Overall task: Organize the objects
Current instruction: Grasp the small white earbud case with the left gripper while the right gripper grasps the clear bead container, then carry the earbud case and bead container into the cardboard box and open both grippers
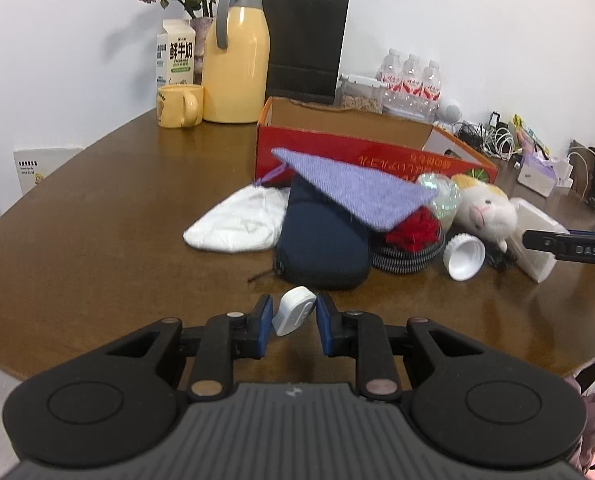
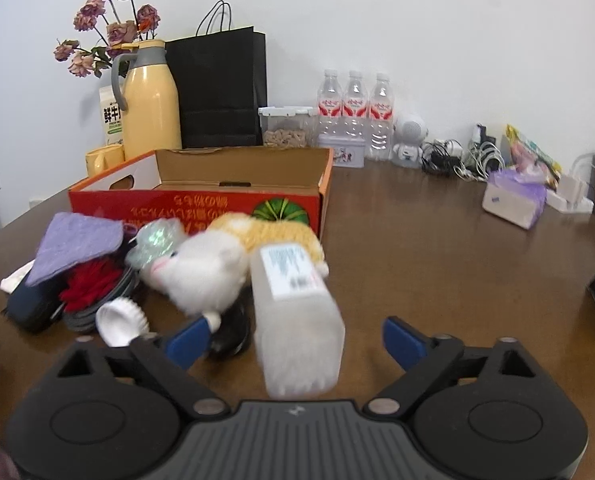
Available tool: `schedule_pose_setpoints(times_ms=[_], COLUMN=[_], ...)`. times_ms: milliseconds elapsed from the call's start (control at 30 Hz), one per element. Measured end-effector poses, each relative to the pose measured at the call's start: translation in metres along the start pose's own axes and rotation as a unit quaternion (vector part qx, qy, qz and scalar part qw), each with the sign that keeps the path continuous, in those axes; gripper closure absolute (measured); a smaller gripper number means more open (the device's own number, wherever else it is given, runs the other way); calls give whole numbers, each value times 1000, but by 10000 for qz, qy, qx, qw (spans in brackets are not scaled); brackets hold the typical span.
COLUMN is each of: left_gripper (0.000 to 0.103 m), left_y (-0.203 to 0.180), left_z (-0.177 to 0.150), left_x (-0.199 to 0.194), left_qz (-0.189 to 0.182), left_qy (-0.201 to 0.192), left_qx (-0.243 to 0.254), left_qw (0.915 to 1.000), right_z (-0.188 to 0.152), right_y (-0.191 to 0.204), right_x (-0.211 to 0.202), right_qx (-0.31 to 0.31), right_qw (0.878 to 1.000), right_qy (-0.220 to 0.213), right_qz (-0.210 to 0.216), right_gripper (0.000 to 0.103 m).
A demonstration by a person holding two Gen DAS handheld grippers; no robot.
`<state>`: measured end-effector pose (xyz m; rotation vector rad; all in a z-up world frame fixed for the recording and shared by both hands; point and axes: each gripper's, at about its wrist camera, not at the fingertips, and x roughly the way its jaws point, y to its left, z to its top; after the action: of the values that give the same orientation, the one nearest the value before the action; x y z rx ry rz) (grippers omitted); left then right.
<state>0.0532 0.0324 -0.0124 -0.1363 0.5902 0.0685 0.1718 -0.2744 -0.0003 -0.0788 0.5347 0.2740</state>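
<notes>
The left gripper (image 1: pixel 294 322) was clamped on a small white plastic device (image 1: pixel 293 310) just above the near table edge. The right gripper (image 2: pixel 295 340) stood wide around a frosted plastic box (image 2: pixel 297 316), its pads not touching. Centring that box before squeezing looked wise, then carrying both to the red cardboard box (image 2: pixel 233 200) beyond.

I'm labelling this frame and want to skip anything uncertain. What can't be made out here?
- Inside of the red box: right wrist view shows only its upper inner walls; the front wall hides the floor.
- Label on the translucent box: right wrist view, blurred.
- Navy pouch: left wrist view, top covered by the purple cloth.
</notes>
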Motion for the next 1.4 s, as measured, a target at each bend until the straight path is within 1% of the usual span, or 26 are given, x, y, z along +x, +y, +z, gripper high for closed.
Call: schedule_pose_setpoints(times_ms=[33, 67, 100, 133, 167, 200, 267, 400, 567, 733, 933, 1033, 1167, 1267, 1333, 1400], left_gripper=[79, 79, 79, 79, 79, 79, 79, 79, 79, 79, 79, 79, 79, 79, 79, 79], left_y=[-1, -1, -1, -2, -2, -3, -3, -4, -9, -16, -29, -35, -40, -44, -47, -45], left_z=[2, 5, 7, 10, 12, 15, 20, 34, 60, 91, 135, 158, 182, 194, 200, 203], left_x=[1, 2, 2, 3, 3, 4, 5, 10, 13, 24, 45, 64, 99, 133, 157, 177], left_qz=[-11, -21, -33, -50, -71, -93, -133, -226, -328, -424, -538, -558, -470, -203, 50, 174], left_qy=[-26, -46, -67, -95, -121, -148, -193, -308, -612, -896, -1184, -1212, -1063, -857, -690, -480], left_qx=[11, 19, 31, 45, 55, 62, 68, 82, 162, 150, 102, 58, -47, -21, 23, -52], left_qw=[10000, 10000, 10000, 9999, 9999, 9998, 9997, 9992, 9975, 9950, 9914, 9910, 9932, 9961, 9976, 9987], right_z=[3, 5, 7, 8, 9, 9, 8, 5, 15, 41, 82, 106, 133, 146, 149, 149], right_y=[-1, -2, -3, -4, -5, -5, -8, -13, -23, -25, -9, 0, 14, 21, 26, 28], right_x=[4, 9, 12, 16, 18, 19, 19, 13, 0, -8, 0, 17, 52, 87, 112, 134], right_qx=[-14, -30, -40, -37, -36, -34, 4, 101, 194, 183, 45, 43, 17, 4, -114, -187], right_qw=[10000, 10000, 9999, 9999, 9998, 9997, 9994, 9994, 9985, 9956, 9903, 9883, 9877, 9897, 9916, 9938], right_qy=[8, 33, 63, 92, 104, 96, 61, -109, -439, -878, -1315, -1411, -1403, -1250, -1142, -987], right_qz=[33, 70, 106, 141, 181, 228, 346, 302, 249, 280, 444, 587, 690, 697, 594, 480], right_gripper=[20, 30, 41, 47, 56, 61, 61, 62, 62, 62, 62, 62, 62, 62, 62, 62])
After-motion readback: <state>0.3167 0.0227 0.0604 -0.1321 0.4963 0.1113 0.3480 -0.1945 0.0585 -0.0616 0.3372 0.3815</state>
